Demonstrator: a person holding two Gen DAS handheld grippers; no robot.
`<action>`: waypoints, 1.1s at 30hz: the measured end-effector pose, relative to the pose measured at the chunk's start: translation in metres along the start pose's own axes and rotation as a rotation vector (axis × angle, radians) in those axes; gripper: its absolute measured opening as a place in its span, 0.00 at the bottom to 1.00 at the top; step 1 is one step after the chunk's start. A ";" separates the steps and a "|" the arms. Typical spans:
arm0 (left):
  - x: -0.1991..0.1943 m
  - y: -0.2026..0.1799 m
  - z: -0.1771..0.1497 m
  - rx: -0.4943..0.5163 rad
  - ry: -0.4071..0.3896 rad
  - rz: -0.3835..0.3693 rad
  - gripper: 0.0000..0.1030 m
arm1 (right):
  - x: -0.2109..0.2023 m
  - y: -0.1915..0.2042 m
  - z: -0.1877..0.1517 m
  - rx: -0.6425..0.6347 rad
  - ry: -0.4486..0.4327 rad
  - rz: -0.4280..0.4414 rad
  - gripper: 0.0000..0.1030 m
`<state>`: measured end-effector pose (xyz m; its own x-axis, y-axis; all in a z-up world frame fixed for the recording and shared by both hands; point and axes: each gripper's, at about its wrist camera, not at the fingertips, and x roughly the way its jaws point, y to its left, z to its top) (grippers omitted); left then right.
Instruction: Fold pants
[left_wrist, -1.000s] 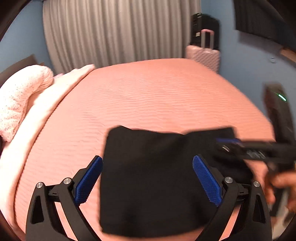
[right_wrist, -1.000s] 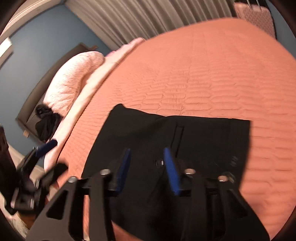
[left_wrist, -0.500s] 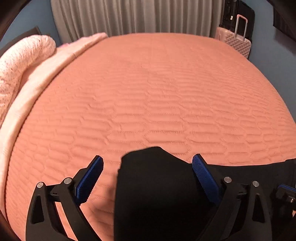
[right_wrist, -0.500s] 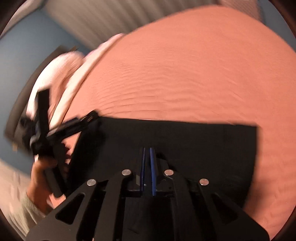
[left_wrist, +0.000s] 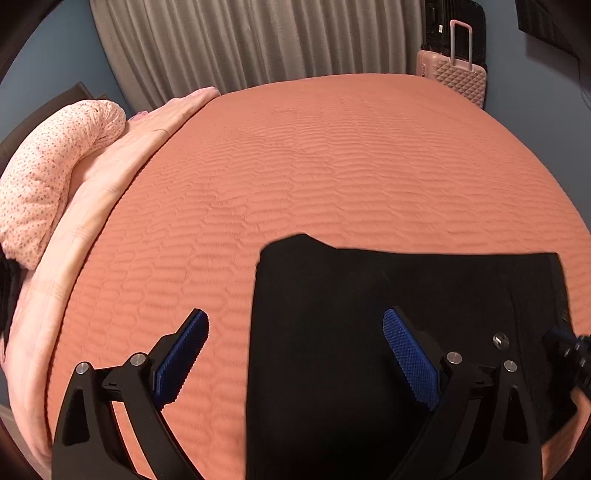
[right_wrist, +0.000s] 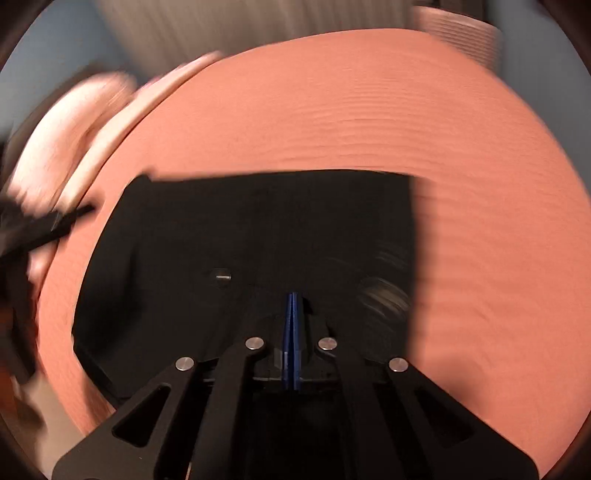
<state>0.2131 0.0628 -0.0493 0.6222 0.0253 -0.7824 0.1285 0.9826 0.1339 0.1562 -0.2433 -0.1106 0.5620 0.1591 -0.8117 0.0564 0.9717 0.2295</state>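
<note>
Ahead of me the bed (left_wrist: 332, 155) is spread with a salmon quilted cover, and along its left edge lie a pale pink folded blanket (left_wrist: 122, 162) and a speckled pink pillow (left_wrist: 51, 173). Past the far edge hang grey pleated curtains (left_wrist: 258, 40) against a blue wall (left_wrist: 535, 92). At the far right corner stands a pink hard-shell suitcase (left_wrist: 452, 75) with something black behind it.

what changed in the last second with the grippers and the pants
The right hand-held gripper has shut: its blue pads, apart a second ago, now meet over the black pants near the waistband button; whether cloth is pinched is unclear. The left hand-held gripper stays wide open, astride the pants' left edge. The pants still lie on the orange bedspread.
</note>
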 end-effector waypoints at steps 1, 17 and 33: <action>-0.008 -0.009 -0.009 0.001 0.013 -0.013 0.92 | -0.009 0.002 -0.005 0.000 -0.020 0.027 0.06; 0.024 -0.035 -0.073 0.006 0.181 0.062 0.92 | -0.027 0.001 -0.042 -0.070 0.037 0.093 0.01; -0.018 0.002 -0.103 -0.027 0.149 0.074 0.92 | -0.063 0.004 -0.053 -0.101 0.015 0.080 0.06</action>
<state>0.1227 0.0836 -0.0973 0.5075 0.1226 -0.8529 0.0644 0.9817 0.1794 0.0774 -0.2399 -0.0874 0.5488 0.2390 -0.8011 -0.0723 0.9682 0.2393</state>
